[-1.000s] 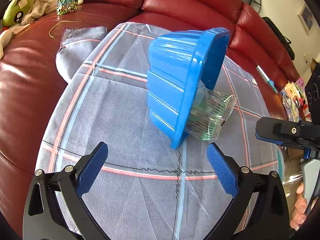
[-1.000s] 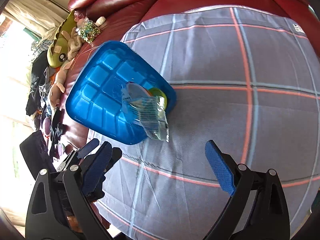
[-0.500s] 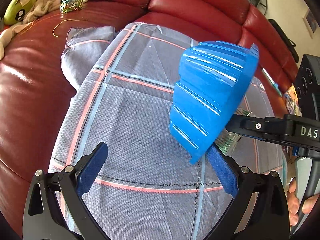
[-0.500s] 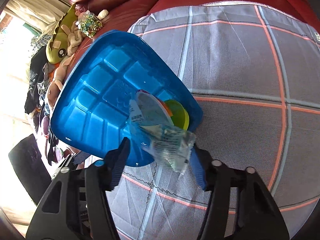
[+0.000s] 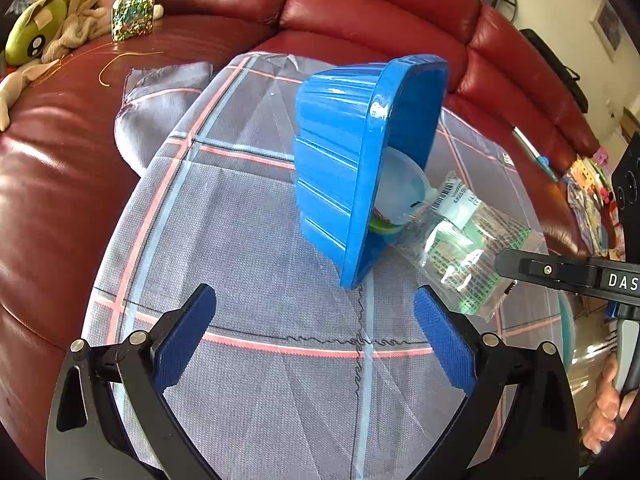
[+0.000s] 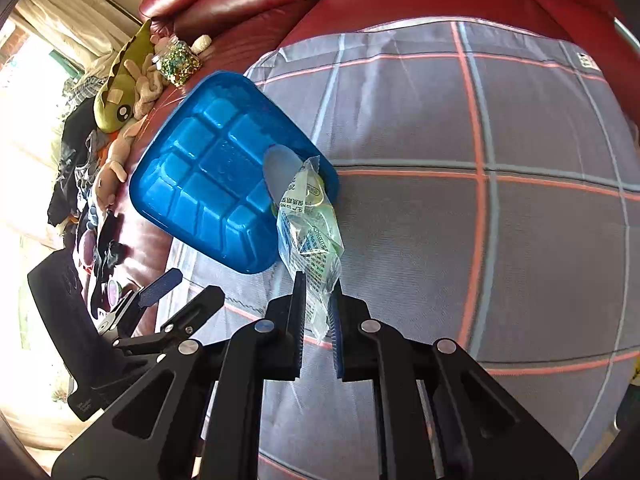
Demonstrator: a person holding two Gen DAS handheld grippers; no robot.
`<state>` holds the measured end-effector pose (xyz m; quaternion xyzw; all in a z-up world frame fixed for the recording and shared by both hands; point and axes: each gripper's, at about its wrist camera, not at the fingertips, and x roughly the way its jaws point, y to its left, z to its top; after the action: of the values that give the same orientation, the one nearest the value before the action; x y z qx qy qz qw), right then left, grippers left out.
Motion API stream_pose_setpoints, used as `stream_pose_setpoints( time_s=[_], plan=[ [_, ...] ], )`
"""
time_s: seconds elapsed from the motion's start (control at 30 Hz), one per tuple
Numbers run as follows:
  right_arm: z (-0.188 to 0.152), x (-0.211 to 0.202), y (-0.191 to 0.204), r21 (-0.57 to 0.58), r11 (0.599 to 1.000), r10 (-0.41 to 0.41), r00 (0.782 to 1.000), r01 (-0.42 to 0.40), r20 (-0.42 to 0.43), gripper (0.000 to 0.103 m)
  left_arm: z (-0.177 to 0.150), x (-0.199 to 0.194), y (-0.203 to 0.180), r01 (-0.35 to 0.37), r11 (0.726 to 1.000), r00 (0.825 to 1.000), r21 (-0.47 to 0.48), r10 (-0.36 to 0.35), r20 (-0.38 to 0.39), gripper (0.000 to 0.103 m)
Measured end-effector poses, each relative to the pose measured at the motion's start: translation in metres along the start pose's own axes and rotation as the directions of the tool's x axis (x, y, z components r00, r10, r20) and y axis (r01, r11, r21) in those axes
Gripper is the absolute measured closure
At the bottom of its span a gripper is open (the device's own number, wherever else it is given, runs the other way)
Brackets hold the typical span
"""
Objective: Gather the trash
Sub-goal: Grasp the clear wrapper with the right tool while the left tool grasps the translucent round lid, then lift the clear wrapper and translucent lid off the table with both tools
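- The right tool [image 6: 318,304] is pinching the clear plastic wrapper [image 6: 310,236] beside the tipped blue basin [image 6: 212,176].
- The left tool [image 5: 316,320] is gaping wide over the plaid cloth [image 5: 248,248], holding nothing.

From my left claw's camera, my right claw [image 5: 508,270] is cut off at three o'clock; only one black finger [image 5: 560,270] and part of its lettering show, so from there I cannot see its grip. The near end of the clear wrapper [image 6: 312,236] vanishes between my right claw's pads [image 6: 335,320]; its print is too small to read. The blue tub [image 5: 340,168] lies tipped on its side, and its wall hides most of the white lid [image 5: 396,188] and green piece [image 5: 380,225] inside. My hand [image 5: 606,408] is clipped at four o'clock.
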<state>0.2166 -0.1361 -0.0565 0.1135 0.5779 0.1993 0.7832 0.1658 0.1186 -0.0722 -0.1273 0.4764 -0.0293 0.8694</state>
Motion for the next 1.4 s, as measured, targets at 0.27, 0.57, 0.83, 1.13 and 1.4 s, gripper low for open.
stream_pose_setpoints(
  time_s=[0.27, 0.57, 0.83, 1.13, 1.4],
  plan=[
    [-0.022, -0.02, -0.066, 0.11, 0.994, -0.028, 0.999, 0.026, 0.015, 0.093, -0.017, -0.012, -0.032, -0.013, 0.999, 0.999, 0.047, 0.011, 0.037, 0.004],
    [-0.022, -0.038, -0.099, 0.171, 0.985, 0.016, 0.998, -0.026, 0.058, 0.093, -0.003, -0.007, -0.108, 0.017, 0.982, 0.998, 0.189, -0.027, 0.052, 0.004],
    [-0.017, -0.033, -0.115, 0.192, 0.979, 0.06, 0.996, -0.072, 0.067, 0.093, 0.045, 0.049, -0.117, -0.159, 0.984, 0.987, 0.077, 0.157, 0.022, 0.012],
    [-0.014, -0.034, -0.12, 0.178, 0.979, 0.093, 0.993, -0.104, 0.066, 0.093, 0.049, 0.083, -0.113, -0.251, 0.966, 0.968, 0.067, 0.251, -0.003, 0.061],
    [-0.015, -0.034, -0.122, 0.182, 0.978, 0.097, 0.993, -0.107, 0.059, 0.093, 0.042, 0.076, -0.102, -0.192, 0.977, 0.981, 0.092, 0.189, 0.035, 0.088]
  ],
)
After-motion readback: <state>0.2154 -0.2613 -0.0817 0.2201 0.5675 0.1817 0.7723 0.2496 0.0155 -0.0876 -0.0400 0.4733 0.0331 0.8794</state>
